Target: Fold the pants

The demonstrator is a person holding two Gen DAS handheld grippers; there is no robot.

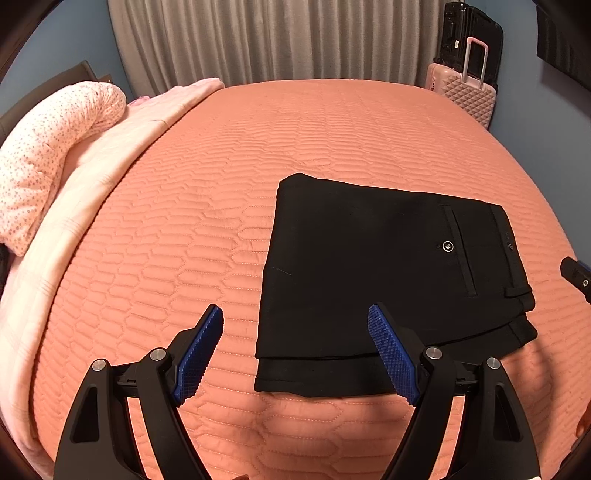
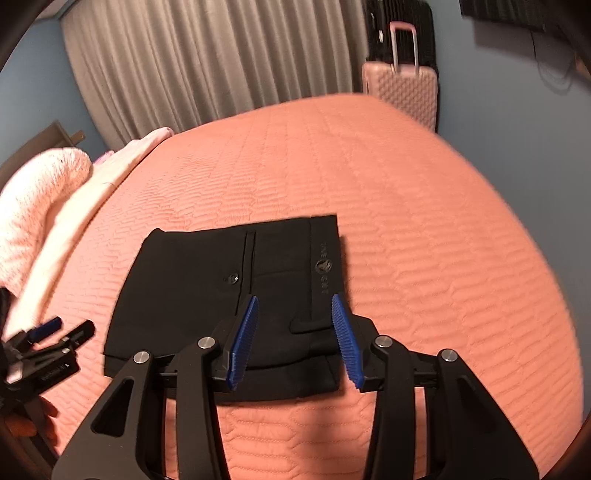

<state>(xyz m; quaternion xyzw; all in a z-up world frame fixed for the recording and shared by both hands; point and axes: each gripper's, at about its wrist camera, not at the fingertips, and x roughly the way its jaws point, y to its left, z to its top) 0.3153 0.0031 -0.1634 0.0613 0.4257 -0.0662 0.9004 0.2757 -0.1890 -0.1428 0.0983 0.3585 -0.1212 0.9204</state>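
Observation:
The black pants lie folded into a compact rectangle on the salmon quilted bed, back pocket and button facing up. My left gripper is open and empty, held above the folded stack's near left edge. My right gripper is open and empty, above the waistband end of the pants. The right gripper's tip shows at the right edge of the left wrist view. The left gripper shows at the left edge of the right wrist view.
A pink dotted pillow and a folded pale pink blanket lie along the bed's left side. A pink suitcase and a black one stand by the far right corner. Grey curtains hang behind the bed.

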